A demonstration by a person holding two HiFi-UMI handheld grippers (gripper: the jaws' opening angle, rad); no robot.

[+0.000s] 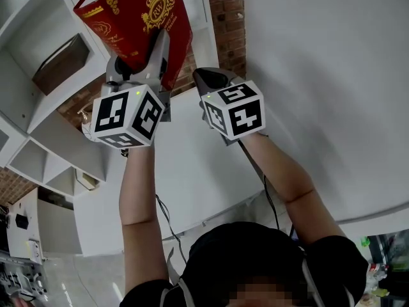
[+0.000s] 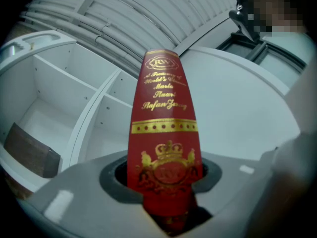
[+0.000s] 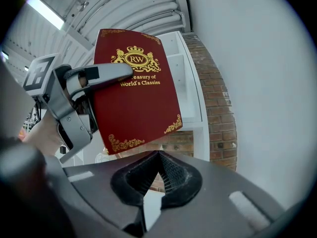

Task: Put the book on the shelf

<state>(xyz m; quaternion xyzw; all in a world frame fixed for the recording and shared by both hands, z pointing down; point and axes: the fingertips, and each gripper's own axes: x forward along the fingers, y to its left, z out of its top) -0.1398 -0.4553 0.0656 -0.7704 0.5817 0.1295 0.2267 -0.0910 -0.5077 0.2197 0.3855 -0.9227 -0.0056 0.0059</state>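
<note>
A red book [image 1: 137,11] with gold ornaments is held up in front of the white shelf [image 1: 38,114]. My left gripper [image 1: 153,47] is shut on the book's lower end, one finger lying across the cover. In the left gripper view the book's spine [image 2: 166,123] rises straight out from between the jaws, with the shelf's compartments [image 2: 94,108] to the left. My right gripper [image 1: 211,78] hovers just right of the book, shut and holding nothing. The right gripper view shows its pads [image 3: 171,175] closed together below the book's cover [image 3: 136,108].
A brown flat object [image 1: 61,62] lies in one shelf compartment, also visible as the brown object [image 2: 29,150] in the left gripper view. A brick wall [image 1: 227,18] stands behind the shelf's right side. A plain white surface [image 1: 319,56] fills the right.
</note>
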